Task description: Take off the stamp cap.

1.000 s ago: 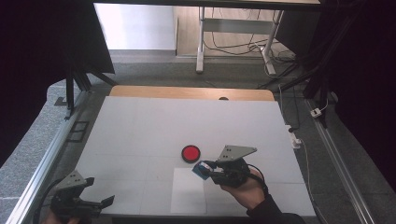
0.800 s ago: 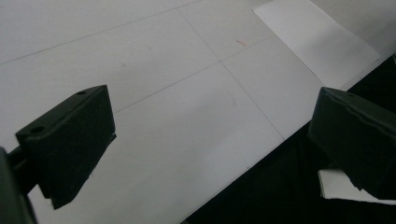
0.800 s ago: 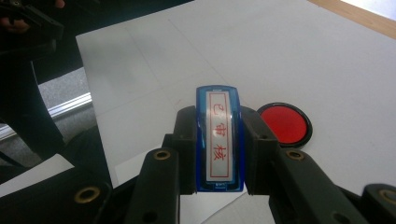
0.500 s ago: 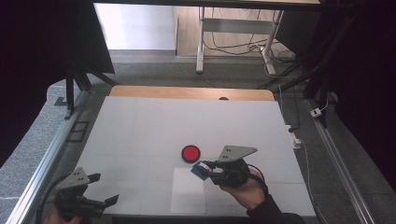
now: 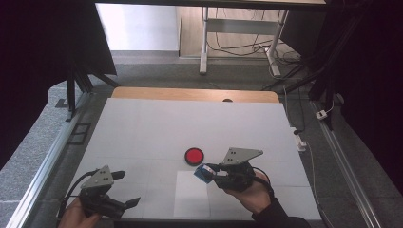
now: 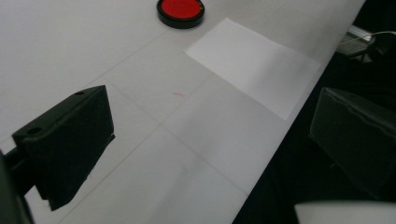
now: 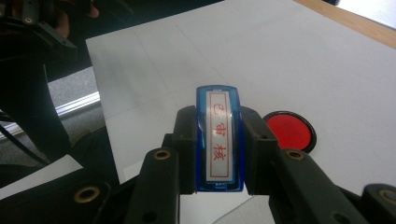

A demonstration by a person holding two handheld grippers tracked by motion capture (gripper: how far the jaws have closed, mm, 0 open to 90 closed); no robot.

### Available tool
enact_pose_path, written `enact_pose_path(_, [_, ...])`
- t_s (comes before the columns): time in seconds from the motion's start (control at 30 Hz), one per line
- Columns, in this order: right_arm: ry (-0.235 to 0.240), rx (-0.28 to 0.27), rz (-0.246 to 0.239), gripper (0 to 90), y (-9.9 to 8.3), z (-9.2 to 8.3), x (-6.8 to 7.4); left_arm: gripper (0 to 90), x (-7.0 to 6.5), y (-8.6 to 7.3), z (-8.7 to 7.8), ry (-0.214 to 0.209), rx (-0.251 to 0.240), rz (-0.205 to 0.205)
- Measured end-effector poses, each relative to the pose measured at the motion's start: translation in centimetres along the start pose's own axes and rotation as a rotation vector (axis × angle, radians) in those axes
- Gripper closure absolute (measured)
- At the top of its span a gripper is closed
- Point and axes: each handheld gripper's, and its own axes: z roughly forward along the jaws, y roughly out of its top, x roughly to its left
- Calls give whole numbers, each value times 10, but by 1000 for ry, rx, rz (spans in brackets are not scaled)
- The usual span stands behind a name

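1. While the right tool [image 5: 212, 172] keeps its place just on the person's side of the red ink pad [image 5: 194, 156], the left tool [image 5: 124, 189] has shifted across the surface [image 5: 142, 123] toward that pad, coming in from the near left corner compared with a second ago.

2. The right tool's jaws are clamped on a blue stamp [image 7: 219, 140], which stands upright between the pads; the right gripper view shows its label with red characters facing the camera. In the high view the stamp [image 5: 204, 173] hangs just short of the ink pad, above the far right corner of the white paper sheet [image 5: 191, 194] that lies on the person's side of the pad.

3. The left tool's jaws stand wide apart with nothing between them. The left gripper view shows them over the near edge of the surface, with the paper sheet [image 6: 254, 63] ahead and the ink pad [image 6: 180, 11] beyond it.

4. The ink pad lies open on the surface, its red face up, untouched by either tool.

5. My reading is that the stamp is gripped and ready, and the left tool is coming over to steady the paper or the pad. Inking looks like the likely next step, since the stamp sits so close to the pad, but neither inking nor stamping appears done yet: the paper looks blank.
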Motion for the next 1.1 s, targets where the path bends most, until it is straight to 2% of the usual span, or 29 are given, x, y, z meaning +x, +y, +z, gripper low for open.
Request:
enact_pose_path(0.23, [2,2,-13,713,1,-1,0,0,-1,10,9,-22,-6,37])
enact_pose_path(0.47, [20,6,-24,713,3,0,1,2,1,26,22,-86,9,87])
enact_pose_path(0.73, [28,22,-29,713,4,2,1,0,1,38,35,-130,0,92])
enact_pose_path(0.8, [32,26,-38,713,5,3,2,0,0,43,39,-143,-4,117])
enact_pose_path(0.9, [36,19,-35,713,6,3,2,0,0,47,42,-148,-12,127])
enact_pose_path(1.03, [53,12,-45,713,8,5,2,0,1,55,48,-191,-25,135])
enact_pose_path(1.07, [53,12,-45,713,8,5,2,0,1,57,50,-203,-26,141])
enact_pose_path(1.1, [61,7,-48,713,9,5,2,0,2,60,54,-225,-22,164])
